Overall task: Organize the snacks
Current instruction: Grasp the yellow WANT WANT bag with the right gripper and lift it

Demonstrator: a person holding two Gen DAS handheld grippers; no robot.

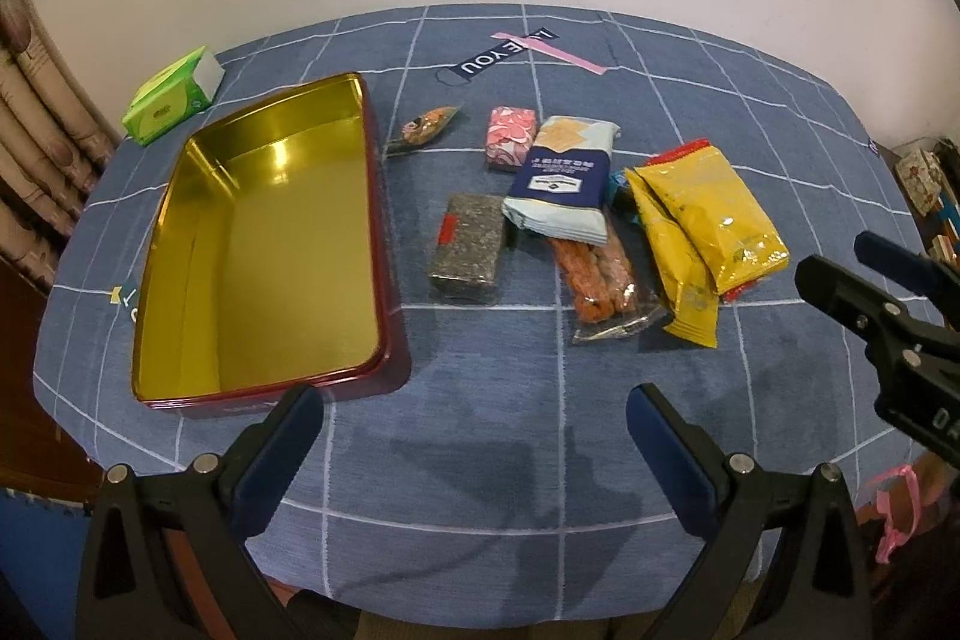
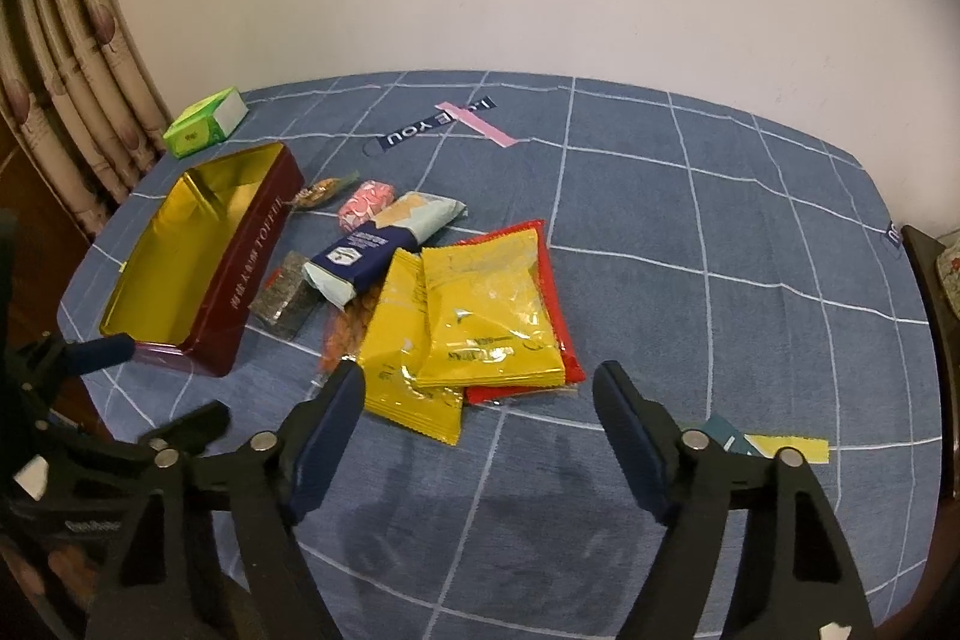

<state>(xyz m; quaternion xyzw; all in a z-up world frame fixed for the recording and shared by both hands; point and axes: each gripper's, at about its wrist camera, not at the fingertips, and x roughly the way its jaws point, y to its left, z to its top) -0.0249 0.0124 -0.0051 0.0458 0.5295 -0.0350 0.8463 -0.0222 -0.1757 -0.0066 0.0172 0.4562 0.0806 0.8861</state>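
Observation:
An empty red tin with a gold inside (image 1: 258,244) (image 2: 180,244) lies open at the table's left. Right of it lies a snack pile: a dark speckled block (image 1: 468,250) (image 2: 282,301), a pink wrapped block (image 1: 510,137) (image 2: 363,203), a small candy packet (image 1: 423,128), a pale blue cracker pack (image 1: 561,184) (image 2: 384,250), an orange sticks pack (image 1: 597,283) and yellow pouches (image 1: 705,232) (image 2: 486,322) on a red pouch (image 2: 555,280). My left gripper (image 1: 477,439) is open and empty above bare cloth. My right gripper (image 2: 480,412) is open and empty just before the yellow pouches.
The table has a blue checked cloth (image 1: 540,400). A green tissue pack (image 1: 171,100) (image 2: 204,121) lies at the far left. A dark strap and pink strip (image 1: 522,52) lie at the back. A yellow and teal strip (image 2: 774,445) lies near my right gripper. Curtains hang left.

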